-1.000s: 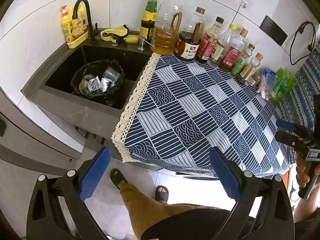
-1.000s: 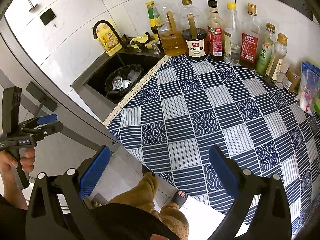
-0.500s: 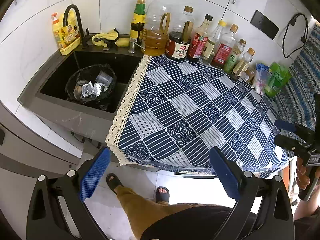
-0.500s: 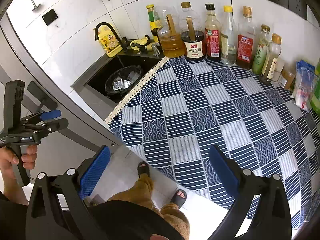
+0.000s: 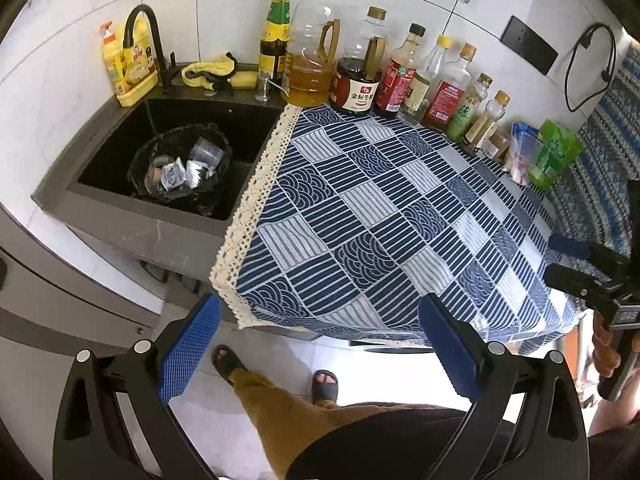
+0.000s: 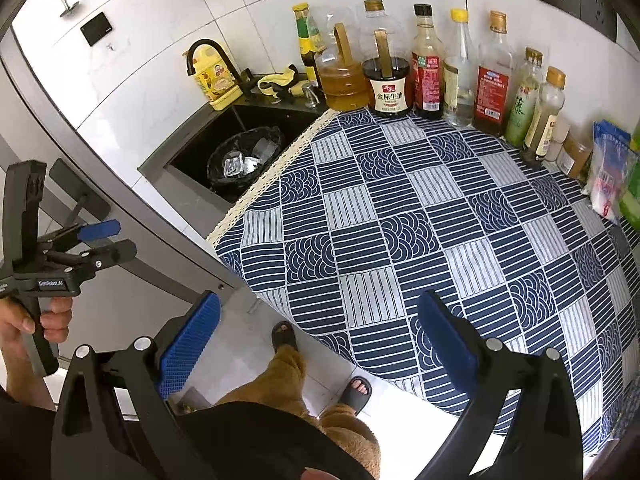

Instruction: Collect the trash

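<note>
A black bin [image 5: 141, 160] with a dark liner stands in the sink and holds crumpled silver wrappers [image 5: 176, 174] and a clear plastic cup [image 5: 206, 152]; the bin also shows in the right wrist view [image 6: 218, 156]. My left gripper [image 5: 316, 336] is open and empty, held back off the counter's front edge. My right gripper [image 6: 316, 332] is open and empty over the floor at the counter's near corner. Each gripper shows in the other's view, the right one [image 5: 568, 260] and the left one [image 6: 108, 240].
A blue patterned cloth [image 5: 384, 216] covers the counter. Several sauce and oil bottles [image 5: 360, 76] line the back wall. Green and blue packets [image 5: 552, 152] sit at the right. A black faucet [image 5: 150, 40] and yellow soap bottle [image 5: 128, 68] stand by the sink [image 5: 100, 152]. My legs are below.
Both grippers have drawn back and up a little from the counter, so it sits lower and smaller in view. Both stay open and empty.
</note>
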The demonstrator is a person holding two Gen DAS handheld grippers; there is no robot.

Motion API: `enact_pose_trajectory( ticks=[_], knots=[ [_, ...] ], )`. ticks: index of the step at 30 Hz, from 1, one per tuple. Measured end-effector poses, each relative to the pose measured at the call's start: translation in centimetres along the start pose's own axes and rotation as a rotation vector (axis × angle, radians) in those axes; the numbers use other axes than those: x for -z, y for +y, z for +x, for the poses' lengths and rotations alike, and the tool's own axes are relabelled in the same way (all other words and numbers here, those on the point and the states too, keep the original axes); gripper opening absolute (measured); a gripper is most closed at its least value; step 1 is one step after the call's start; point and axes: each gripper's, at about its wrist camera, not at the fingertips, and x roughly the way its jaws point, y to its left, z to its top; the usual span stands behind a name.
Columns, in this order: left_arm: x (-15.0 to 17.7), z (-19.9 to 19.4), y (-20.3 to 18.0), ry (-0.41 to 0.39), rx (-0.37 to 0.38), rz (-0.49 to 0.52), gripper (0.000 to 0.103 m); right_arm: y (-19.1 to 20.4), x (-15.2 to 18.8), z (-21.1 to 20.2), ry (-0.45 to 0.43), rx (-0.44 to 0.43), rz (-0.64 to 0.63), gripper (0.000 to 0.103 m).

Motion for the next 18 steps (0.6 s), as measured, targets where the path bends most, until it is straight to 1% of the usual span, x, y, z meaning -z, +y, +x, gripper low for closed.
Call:
enact_pose_trajectory(
  ticks=[4,12,18],
  knots=[
    [-0.22,0.13,-0.15,-0.003,-0.01,0.014,0.096,-0.11,-0.13,0.0,-0.004,0.002,-0.012,0.098],
    [-0.52,0.31,-0.04,-0.001,-0.007,0.002,0.096,-0.23,-0.19,0.19,-0.002,0.002,-0.005,0.098],
    [-0.82,0.52,-0.18,0.004,-0.001,0.015,0.096,-0.05,-0.34,0.27,-0.001,-0.005,-0.01,0.098]
  ],
)
